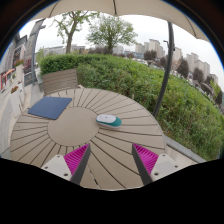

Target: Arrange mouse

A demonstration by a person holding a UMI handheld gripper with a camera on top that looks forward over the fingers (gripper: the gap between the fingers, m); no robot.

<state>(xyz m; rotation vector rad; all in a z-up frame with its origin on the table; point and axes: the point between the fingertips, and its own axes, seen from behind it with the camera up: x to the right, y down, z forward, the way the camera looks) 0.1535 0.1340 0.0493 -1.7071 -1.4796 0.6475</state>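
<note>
A tall green hedge (150, 85) runs across the background far beyond the tongs, with trees (110, 30) and pale apartment blocks (155, 48) rising behind it. A dark pole (164, 70) stands upright in front of the hedge, ahead and to the right of the tongs. Directly under and ahead of the tongs spreads a round wooden slatted table (70, 130), its boards fanning outward from the middle. A wooden chair (60, 80) stands at the table's far side, ahead and to the left. On the table, ahead and left of the fingers, lies a dark blue mouse pad (48, 107), flat on the slats. The mouse (108, 121), white with a teal edge, rests on the table just ahead of the tongs, a little to the right of the pad and apart from it. The tongs (110, 160) are spread wide with nothing between them; the magenta pads (76, 157) face each other across bare wood.
</note>
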